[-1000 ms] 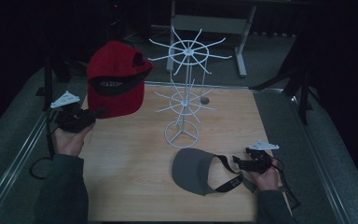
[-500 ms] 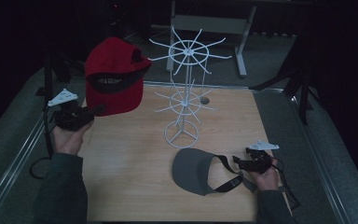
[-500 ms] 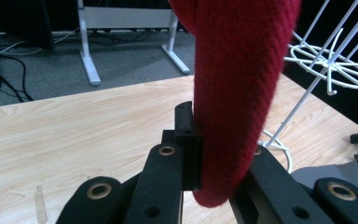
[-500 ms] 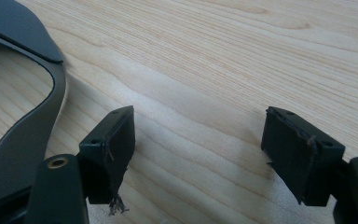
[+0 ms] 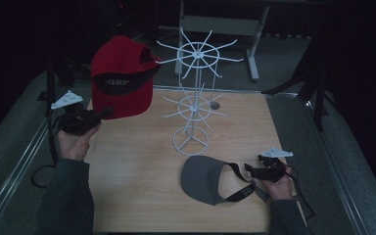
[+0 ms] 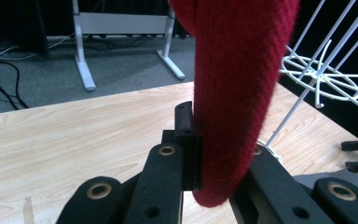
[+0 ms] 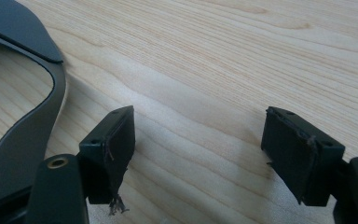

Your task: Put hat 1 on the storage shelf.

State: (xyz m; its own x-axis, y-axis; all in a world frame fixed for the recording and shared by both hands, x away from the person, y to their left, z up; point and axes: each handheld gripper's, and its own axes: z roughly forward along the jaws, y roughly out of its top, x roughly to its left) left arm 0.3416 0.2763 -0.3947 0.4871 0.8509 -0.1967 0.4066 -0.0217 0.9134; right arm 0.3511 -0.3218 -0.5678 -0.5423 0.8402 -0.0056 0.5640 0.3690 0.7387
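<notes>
A red cap [image 5: 122,76] hangs in the air at the left, its brim close to the top ring of the white wire rack [image 5: 196,98]. My left gripper [image 5: 100,113] is shut on the cap's lower edge. In the left gripper view the red fabric [image 6: 237,93] is pinched between the jaws of that gripper [image 6: 219,154], beside one black finger [image 6: 186,135]. A grey visor [image 5: 203,178] with a black strap lies flat near the front of the table. My right gripper [image 5: 254,171] rests by the strap. It stands open [image 7: 198,140] over bare wood, with the visor [image 7: 23,135] to its left.
The wooden table [image 5: 137,196] has metal rails along both sides. The rack's wire arms [image 6: 317,74] spread wide just right of the held cap. A grey desk frame [image 5: 220,24] stands on the floor behind the table.
The left gripper has lifted the red cap slightly higher beside the rack. The right gripper and the visor have not moved.
</notes>
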